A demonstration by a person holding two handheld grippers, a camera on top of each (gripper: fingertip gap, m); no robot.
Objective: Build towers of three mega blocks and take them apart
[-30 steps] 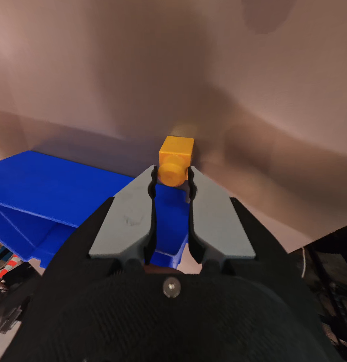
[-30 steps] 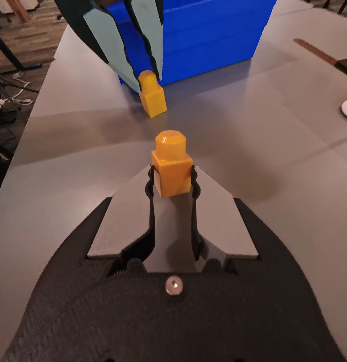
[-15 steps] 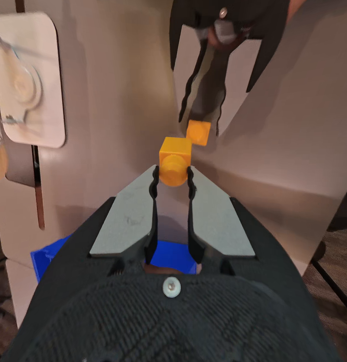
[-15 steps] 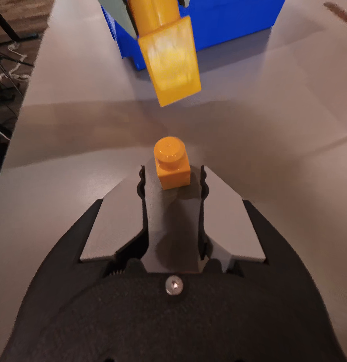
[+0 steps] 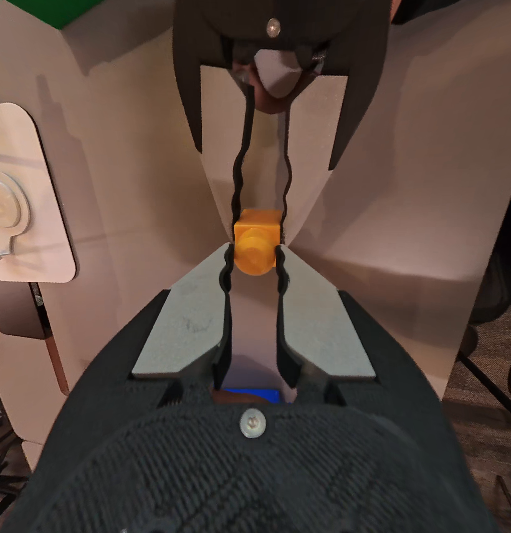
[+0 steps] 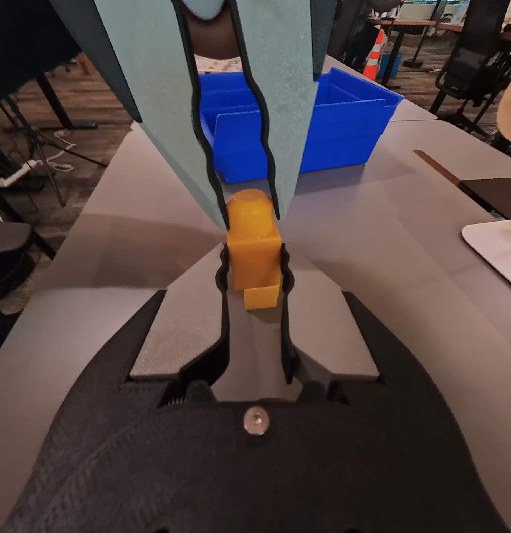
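The left gripper is closed narrow on the round stud of the upper orange block, its grey fingers pinching from both sides. In the right wrist view this gripper comes down from the top of the picture, and the upper orange block sits on the lower orange block, of which only a small part shows beneath it; whether the 2 are pressed fully together cannot be told.

The right gripper has its jaws narrow against the sides of the upper block's body, with the lower block between them just nearer the camera. In the left wrist view the right gripper reaches in from the far side, its wavy pads flanking the block.

0.5 s ago the upper block hung well above and apart from the lower one, and the right jaws stood wider, clear of the block resting on the grey table. 1 s ago each gripper held its own block, well apart.

The blue bin stands on the far part of the table, beyond the blocks. A pale board lies at the right edge.
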